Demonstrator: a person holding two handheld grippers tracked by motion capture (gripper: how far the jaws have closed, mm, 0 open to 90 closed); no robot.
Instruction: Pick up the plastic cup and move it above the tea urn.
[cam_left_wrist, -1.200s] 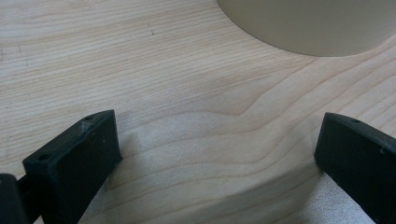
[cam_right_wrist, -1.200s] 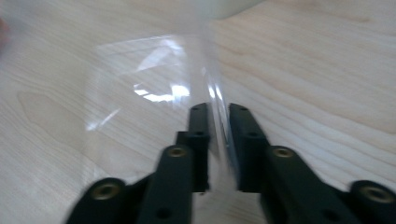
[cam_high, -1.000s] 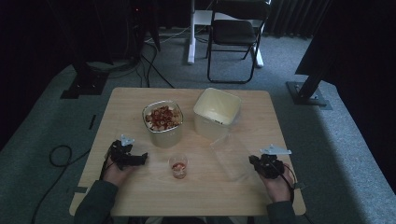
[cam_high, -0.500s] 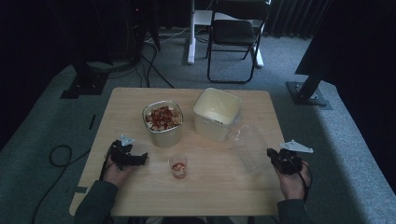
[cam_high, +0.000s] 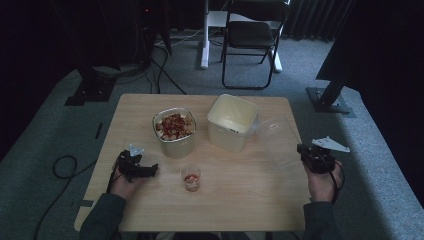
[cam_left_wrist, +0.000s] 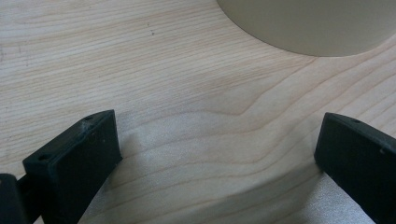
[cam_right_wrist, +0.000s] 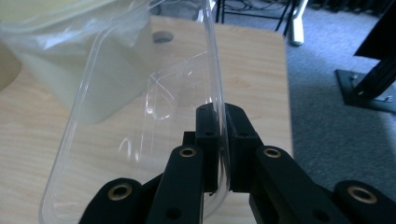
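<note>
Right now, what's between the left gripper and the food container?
Nothing: in the left gripper view, bare table runs from the open left gripper to the food container. High view agrees.

Left claw (cam_high: 150, 170) gapes wide low down; right claw (cam_high: 301, 150) is clamped tight.

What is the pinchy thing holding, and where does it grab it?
The right gripper pinches a clear plastic lid by its edge. The left gripper is open, holding nothing.
</note>
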